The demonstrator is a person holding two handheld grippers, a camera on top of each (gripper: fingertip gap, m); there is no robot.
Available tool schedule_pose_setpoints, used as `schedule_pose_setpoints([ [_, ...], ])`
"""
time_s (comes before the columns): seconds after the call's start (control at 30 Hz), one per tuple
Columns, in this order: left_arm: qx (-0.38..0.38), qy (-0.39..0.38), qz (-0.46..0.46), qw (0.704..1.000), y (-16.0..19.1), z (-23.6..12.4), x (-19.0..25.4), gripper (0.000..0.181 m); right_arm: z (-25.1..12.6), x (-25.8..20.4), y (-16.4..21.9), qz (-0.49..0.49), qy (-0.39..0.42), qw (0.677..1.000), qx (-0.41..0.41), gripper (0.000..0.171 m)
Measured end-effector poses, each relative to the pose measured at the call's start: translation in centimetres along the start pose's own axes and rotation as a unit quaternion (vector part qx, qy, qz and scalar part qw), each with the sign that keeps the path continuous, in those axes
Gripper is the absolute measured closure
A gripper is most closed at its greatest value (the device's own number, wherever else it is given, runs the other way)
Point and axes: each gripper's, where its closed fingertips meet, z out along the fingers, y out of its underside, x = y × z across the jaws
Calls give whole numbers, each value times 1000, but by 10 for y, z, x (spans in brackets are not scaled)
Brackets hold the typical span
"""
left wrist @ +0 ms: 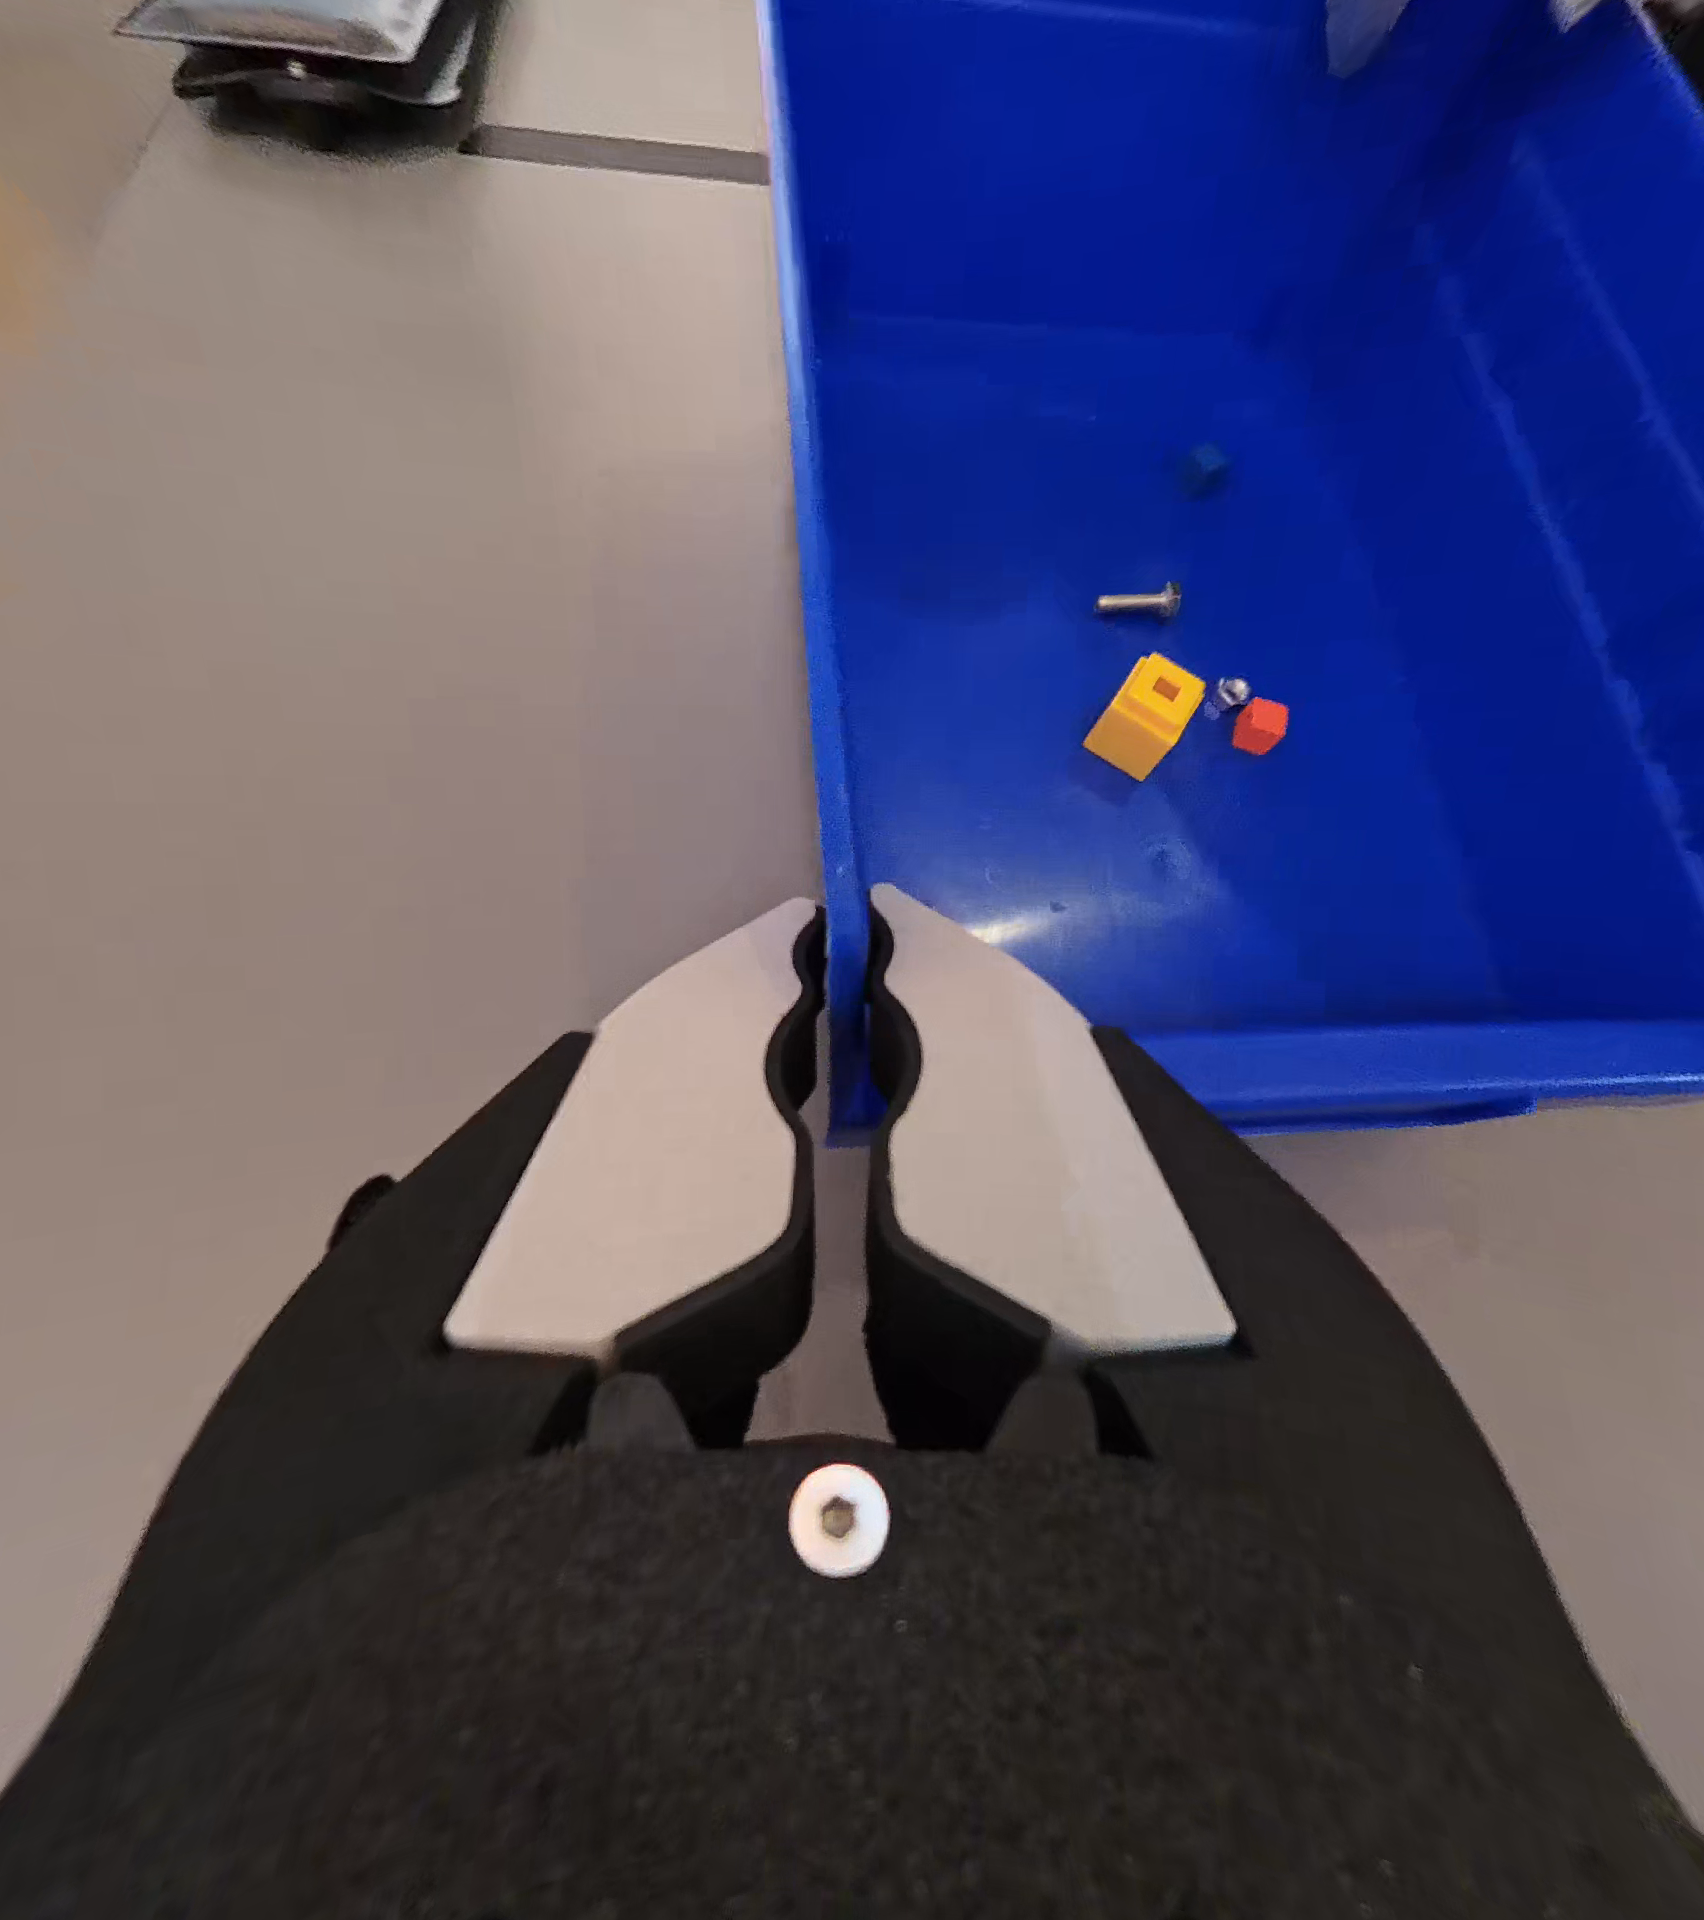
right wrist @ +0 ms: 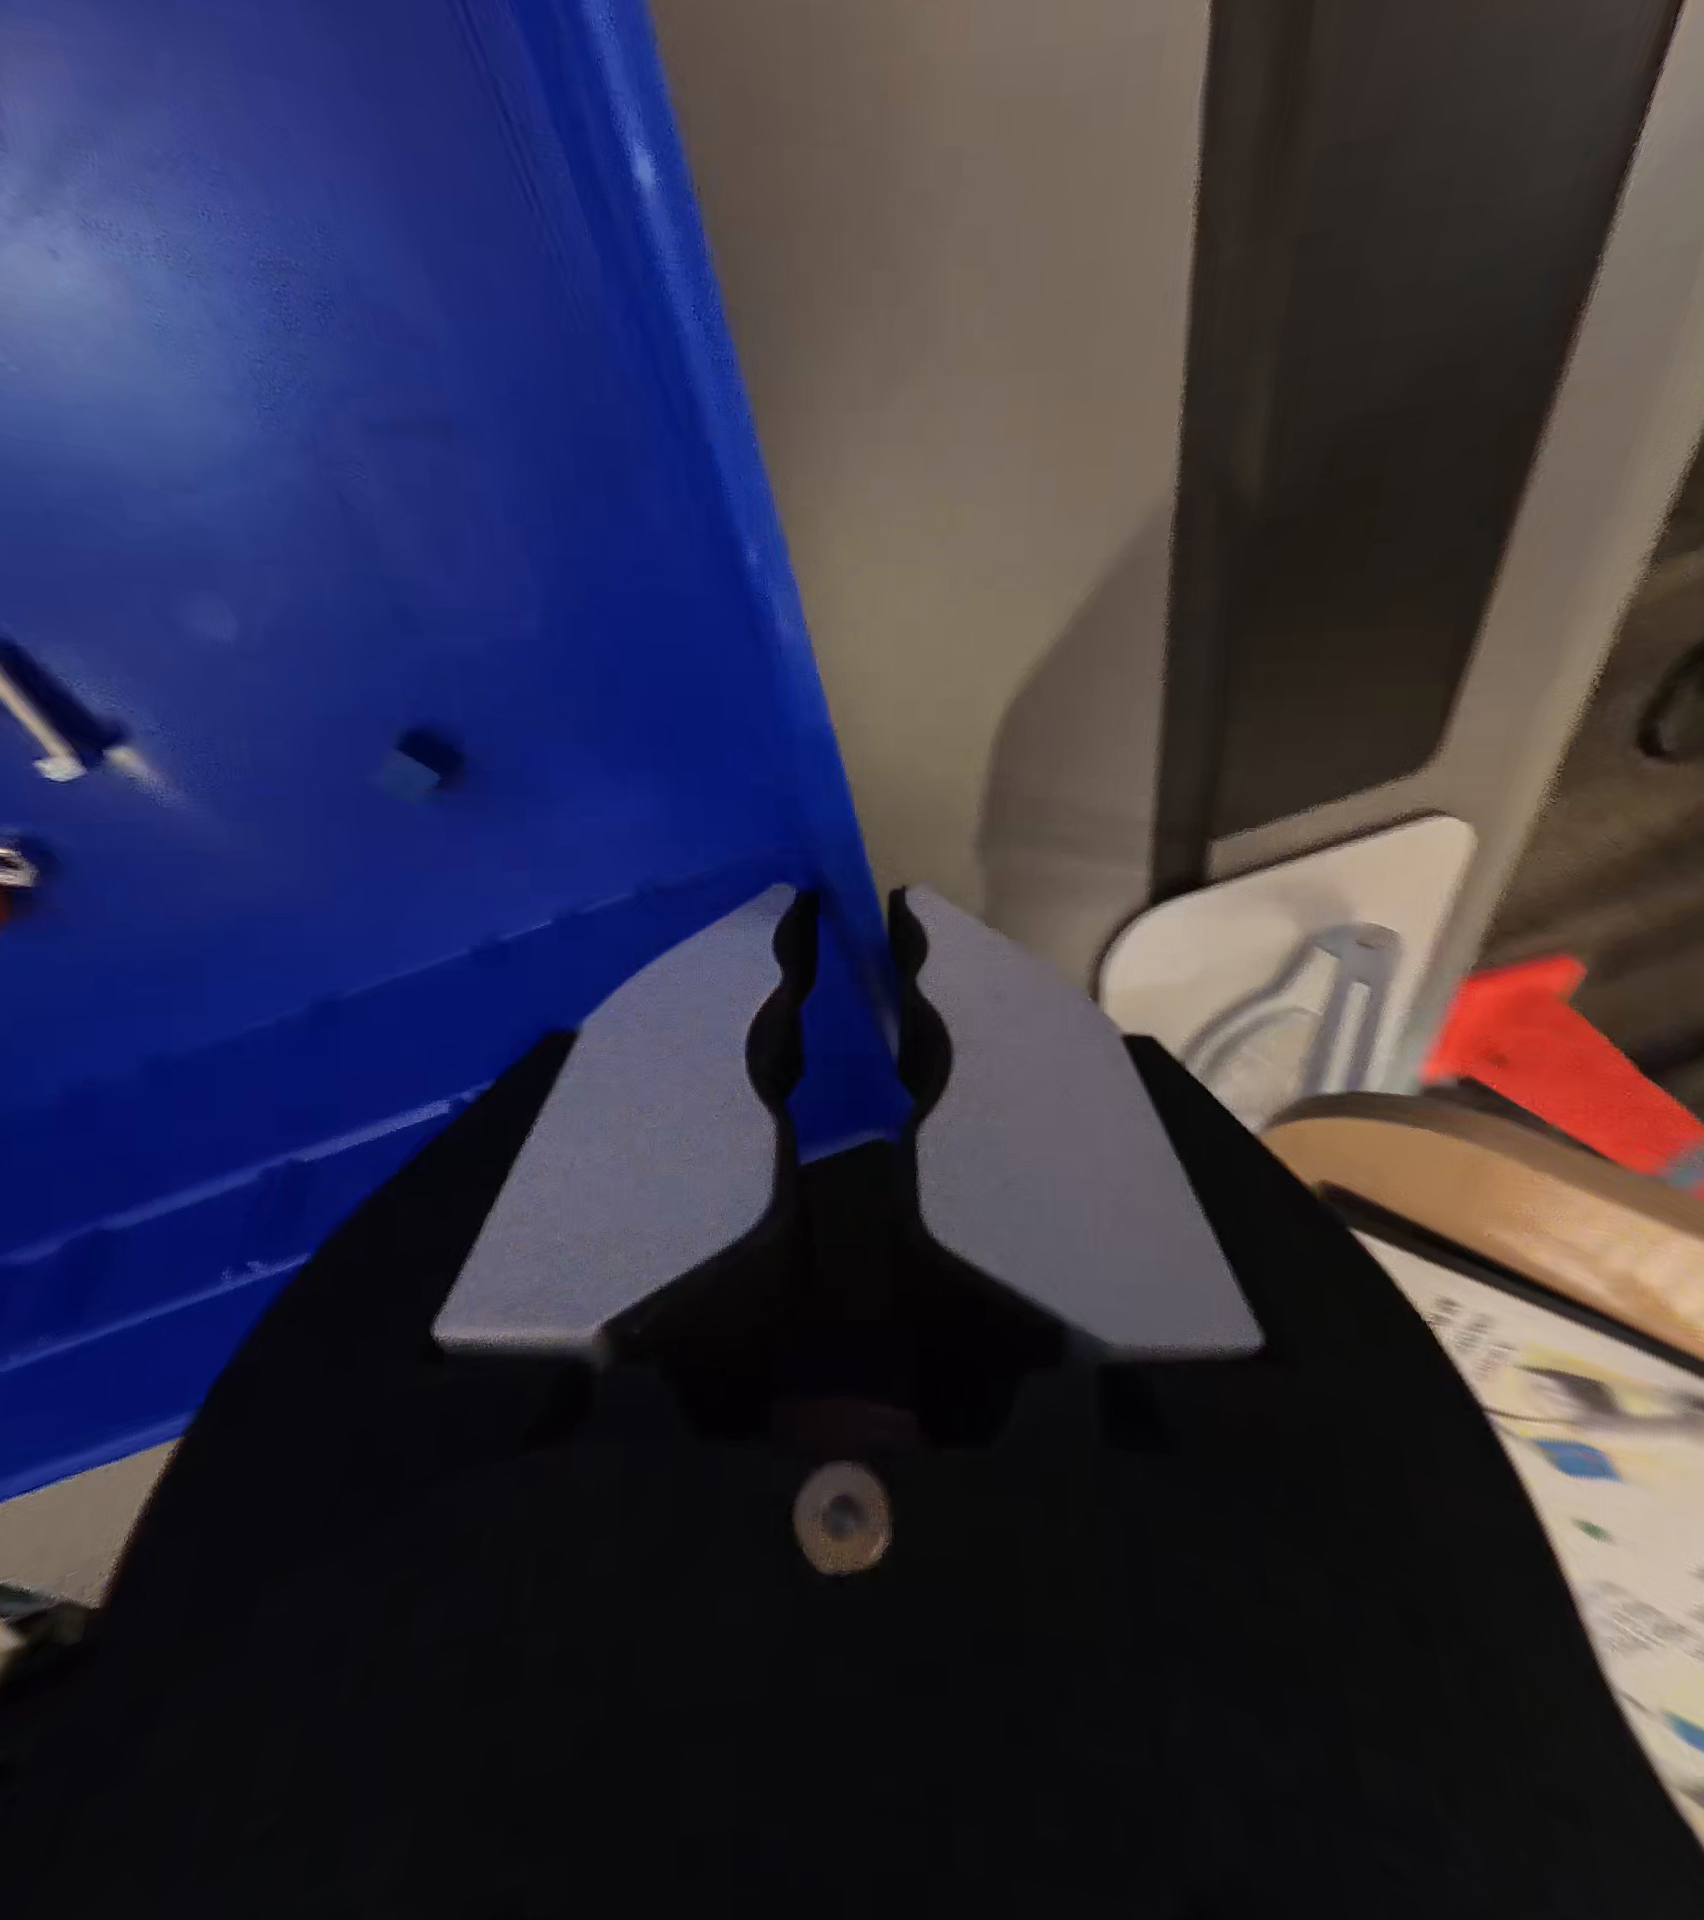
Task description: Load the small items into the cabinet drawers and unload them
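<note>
Grey table (left wrist: 308,727), both grippers' fingers (left wrist: 723,1039) (right wrist: 1014,1039) clamped on blue bin (left wrist: 1347,312) walls.

Soft indoor light; glare on blue bin (left wrist: 1087,914) floor; right view motion-blurred; wide-angle edge warp.

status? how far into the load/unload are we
Looks done: yellow plastic block, red cube, silver bolt, small nut and blue cube lie in the blue plastic bin.
In hand: left hand-held gripper and right hand-held gripper each clamp a bin wall.
Left: unclear; no cabinet in view.
</note>
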Motion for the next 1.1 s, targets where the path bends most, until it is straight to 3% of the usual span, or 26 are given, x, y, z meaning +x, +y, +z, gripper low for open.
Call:
schedule_pose_setpoints([
  [0.13,-21,30,-31,999,2,38,-5,178,20,19,5,-13,36,998,-55,155],
  [0.27,-4,53,-67,996,-3,45,0,175,28,34,12,-1,103,993,-58,144],
  [0.33,9,71,-90,993,-6,39,3,164,-1,42,12,-8,185,983,-11,131],
  [0.43,46,61,-102,992,-14,11,3,134,-75,10,29,0,225,962,154,130],
  [0.53,96,33,-97,990,-21,-30,7,127,-142,-45,103,45,194,922,331,130],
  [0.63,144,68,-99,982,-28,-66,48,123,-163,-94,209,132,123,864,470,131],
  [0.77,141,160,-122,969,-11,-82,136,111,-112,-125,366,309,117,769,547,131],
  [0.87,112,153,-69,979,14,-73,183,105,-47,-155,471,412,154,742,506,131],
  [0.97,85,112,-16,990,38,-59,205,106,-9,-190,527,465,150,720,493,131],
  [1.1,141,88,-13,986,42,-47,213,109,13,-211,561,504,135,690,502,132],
])
